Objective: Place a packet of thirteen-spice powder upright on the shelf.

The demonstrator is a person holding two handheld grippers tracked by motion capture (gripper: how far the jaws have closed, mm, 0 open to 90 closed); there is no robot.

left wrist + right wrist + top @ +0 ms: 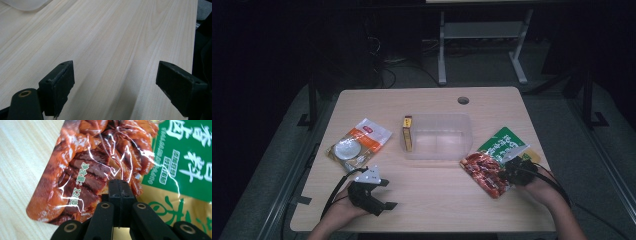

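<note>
Here, in the high view, the right hand-held gripper [510,171] sits at the lower right of the frame, at the edge of a red snack packet [483,173] that lies partly over a green packet [503,144] on the bench [437,205]. A clear plastic bin [438,136] stands at centre, a yellow box [407,132] touching its left wall, and an orange packet [358,145] lies to the left. The left hand-held gripper [379,192] rests at lower left.

In the left gripper view, that hand-held gripper [115,85] has its jaws spread wide over bare wood, holding nothing.

In the right gripper view, the right hand-held gripper [119,195] has its jaws pressed together at the red snack packet's [82,172] edge; whether film is pinched between them cannot be told. The step looks like picking up the red packet; next it likely calls for a lift and a carry toward the bin.
</note>
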